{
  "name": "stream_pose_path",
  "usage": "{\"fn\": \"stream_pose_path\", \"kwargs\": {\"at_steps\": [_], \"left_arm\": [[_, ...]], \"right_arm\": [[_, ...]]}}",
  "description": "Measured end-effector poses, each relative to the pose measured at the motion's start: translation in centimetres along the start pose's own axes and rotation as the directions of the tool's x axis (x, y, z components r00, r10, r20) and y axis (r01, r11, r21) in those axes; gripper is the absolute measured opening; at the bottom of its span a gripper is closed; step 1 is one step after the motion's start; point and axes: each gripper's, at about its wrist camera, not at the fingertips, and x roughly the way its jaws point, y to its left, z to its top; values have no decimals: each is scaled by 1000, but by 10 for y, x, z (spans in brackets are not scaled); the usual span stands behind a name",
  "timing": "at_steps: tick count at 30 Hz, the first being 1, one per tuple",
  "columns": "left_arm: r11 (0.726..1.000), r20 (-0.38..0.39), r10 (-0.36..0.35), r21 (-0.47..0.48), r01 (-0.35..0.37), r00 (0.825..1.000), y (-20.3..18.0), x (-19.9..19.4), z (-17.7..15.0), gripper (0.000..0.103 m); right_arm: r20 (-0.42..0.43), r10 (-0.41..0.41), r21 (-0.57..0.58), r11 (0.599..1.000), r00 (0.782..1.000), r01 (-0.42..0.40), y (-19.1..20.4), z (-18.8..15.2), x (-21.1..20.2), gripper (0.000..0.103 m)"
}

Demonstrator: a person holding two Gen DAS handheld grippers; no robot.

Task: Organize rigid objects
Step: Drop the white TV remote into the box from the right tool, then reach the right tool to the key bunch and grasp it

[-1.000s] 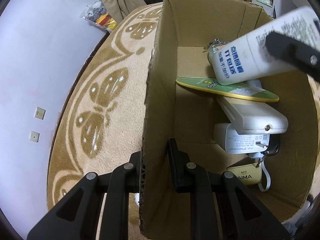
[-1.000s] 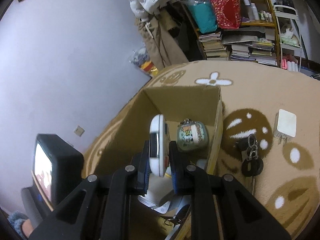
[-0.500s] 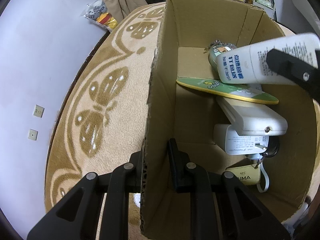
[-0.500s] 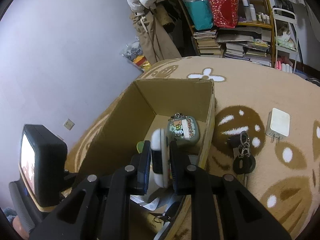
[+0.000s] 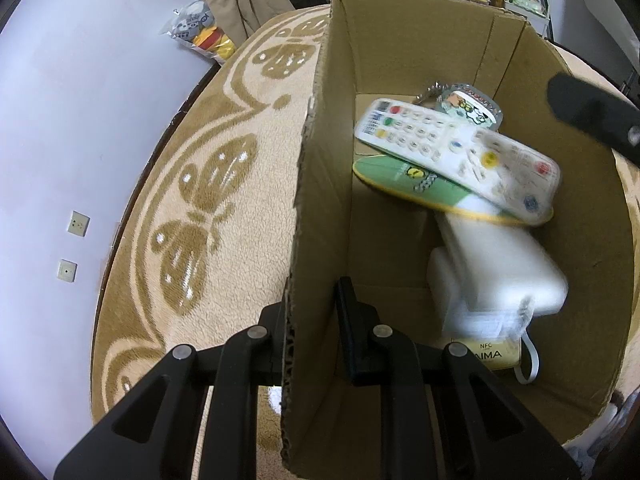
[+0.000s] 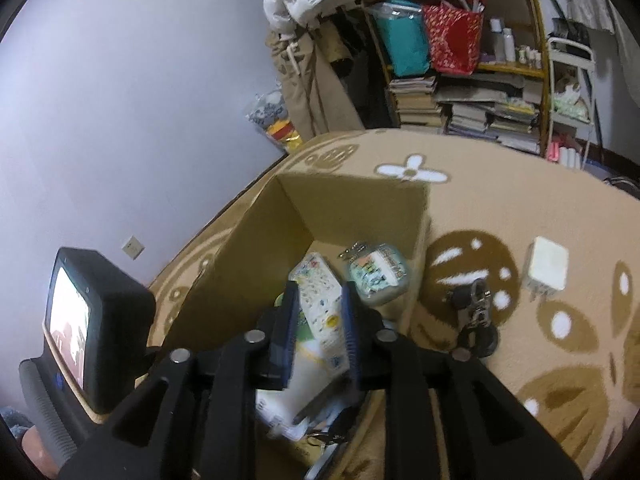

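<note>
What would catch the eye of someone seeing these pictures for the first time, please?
First, the open cardboard box on the butterfly-patterned carpet, with a white remote control lying blurred on top of the pile inside. The left tool is clamped on the box's near wall, while the right tool hangs open above the box. Outside it, a white charger and a bunch of keys lie on the carpet.

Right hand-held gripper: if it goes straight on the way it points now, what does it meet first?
Probably the white remote control, lying in the cardboard box directly beyond the open right hand-held gripper. Depth is unclear.
</note>
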Motion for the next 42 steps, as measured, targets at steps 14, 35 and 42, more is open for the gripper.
{"fn": "stream_pose_path", "kwargs": {"at_steps": [14, 35, 42], "left_arm": [[1000, -1, 1, 2, -1, 1000, -1, -1, 0, 19], [1000, -2, 2, 5, -2, 1000, -2, 1, 0, 19], [1000, -2, -3, 2, 3, 1000, -2, 1, 0, 19]], "right_arm": [[41, -182, 153, 973, 982, 174, -65, 11, -18, 93], [-111, -237, 232, 938, 965, 257, -123, -23, 33, 92], [-147, -239, 177, 948, 960, 264, -120, -34, 50, 73]]}}
